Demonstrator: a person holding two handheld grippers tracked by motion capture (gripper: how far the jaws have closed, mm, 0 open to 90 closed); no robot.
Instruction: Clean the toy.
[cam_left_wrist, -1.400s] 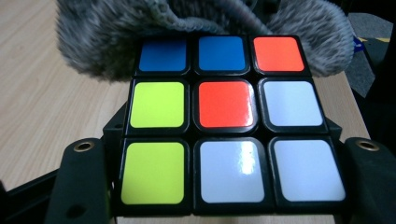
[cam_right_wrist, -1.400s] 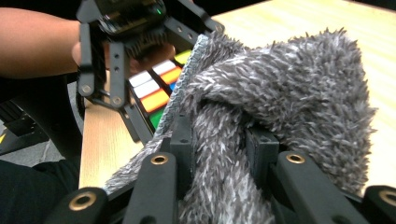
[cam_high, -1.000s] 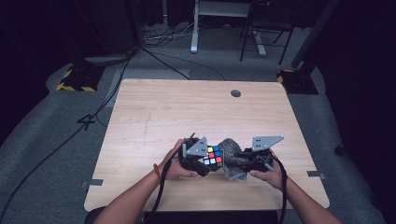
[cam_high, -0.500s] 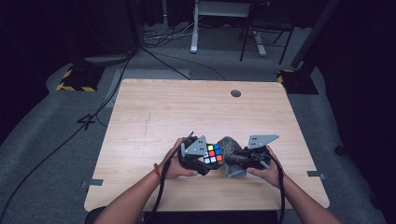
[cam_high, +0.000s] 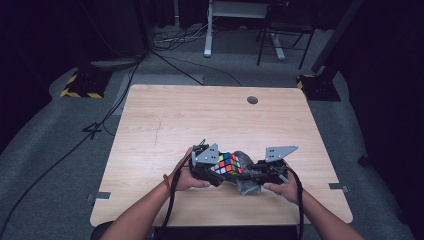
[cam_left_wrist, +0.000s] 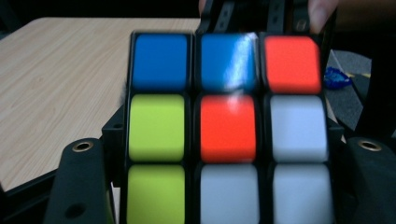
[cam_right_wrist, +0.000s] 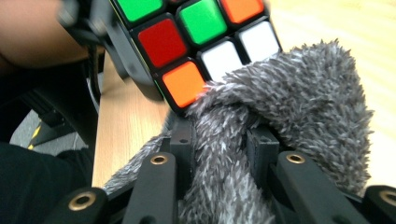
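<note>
Since the earlier frame, the grey cloth (cam_high: 244, 182) has bunched lower beside the puzzle cube (cam_high: 228, 163), and the left gripper (cam_high: 216, 172) has just eased its jaws slightly wider, though they stay clamped on the cube's sides. Both forearms reach in from the bottom edge of the high view, meeting at lower centre above the table (cam_high: 165, 120). The right gripper (cam_high: 250, 179) is clenched on the cloth, pressing it against the cube. One cube, one cloth, two grippers.
</note>
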